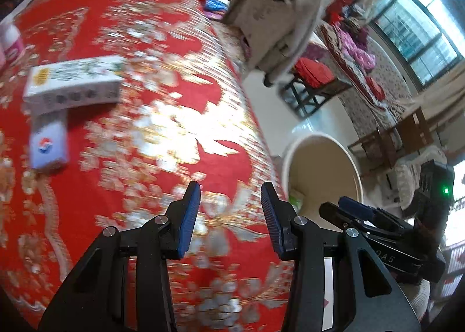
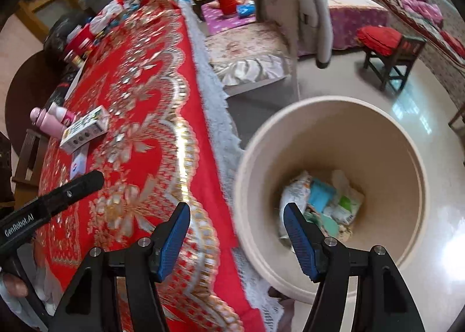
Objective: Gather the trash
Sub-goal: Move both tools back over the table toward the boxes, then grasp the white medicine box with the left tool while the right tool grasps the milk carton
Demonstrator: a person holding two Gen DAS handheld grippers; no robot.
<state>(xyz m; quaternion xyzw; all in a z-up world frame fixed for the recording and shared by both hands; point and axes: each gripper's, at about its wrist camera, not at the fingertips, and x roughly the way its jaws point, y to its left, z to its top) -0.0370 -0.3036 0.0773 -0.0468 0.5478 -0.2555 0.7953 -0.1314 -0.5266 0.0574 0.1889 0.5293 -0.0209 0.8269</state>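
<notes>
Both my left jaws [image 1: 231, 207] and right jaws [image 2: 237, 229] are open and hold nothing. Trash [image 2: 322, 204] lies in the bin [image 2: 290, 134] beside the counter's [image 2: 162, 117] edge. Two boxes [image 1: 72, 85] lie on the counter.

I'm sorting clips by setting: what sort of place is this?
Most likely a lived-in home, a living or dining room. A table under a red and gold tablecloth holds household clutter, a beige waste bin stands on a tiled floor, and bedding is piled by a window.
</notes>
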